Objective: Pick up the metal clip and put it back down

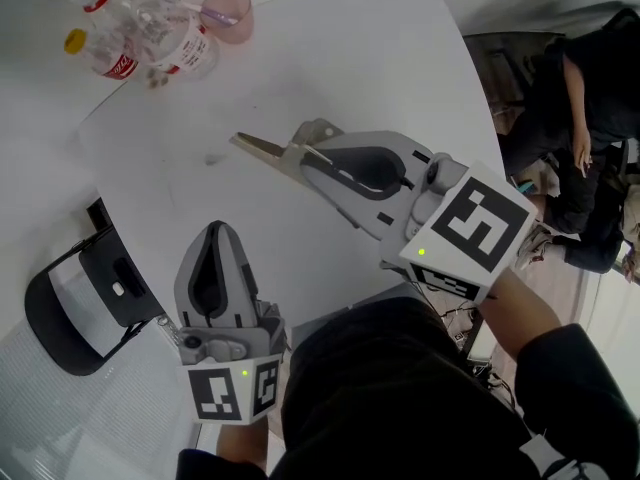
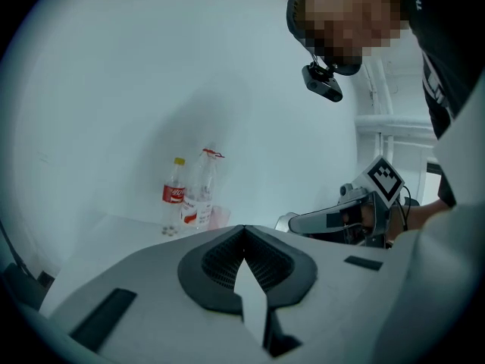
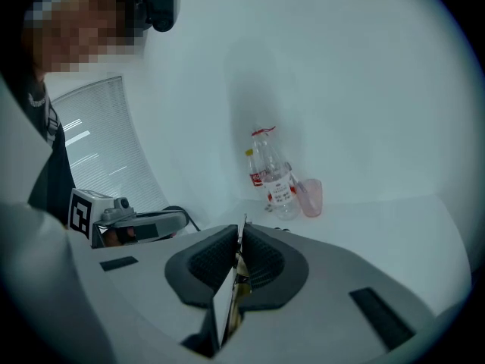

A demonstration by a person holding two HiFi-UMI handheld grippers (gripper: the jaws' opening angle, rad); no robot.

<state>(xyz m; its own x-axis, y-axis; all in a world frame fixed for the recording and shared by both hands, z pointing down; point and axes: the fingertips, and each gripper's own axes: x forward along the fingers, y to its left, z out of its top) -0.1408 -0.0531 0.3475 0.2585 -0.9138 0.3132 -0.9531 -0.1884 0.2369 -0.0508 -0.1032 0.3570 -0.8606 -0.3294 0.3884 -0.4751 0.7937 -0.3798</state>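
The metal clip [image 1: 258, 146] is a thin brass-coloured strip that sticks out of my right gripper [image 1: 303, 140], which is shut on it above the white table [image 1: 380, 58]. In the right gripper view the clip [image 3: 240, 268] stands on edge, pinched between the dark ribbed pads [image 3: 267, 262]. My left gripper [image 1: 215, 230] hangs lower left over the table's near edge, jaws together with nothing between them. In the left gripper view its pads [image 2: 220, 260] meet at the tip, and the right gripper [image 2: 292, 222] shows at the right.
Two plastic bottles [image 1: 150, 43] and a pink cup [image 1: 230, 13] stand at the table's far left. A black chair [image 1: 75, 313] sits beside the table's left edge. Another person [image 1: 590, 108] is off to the right.
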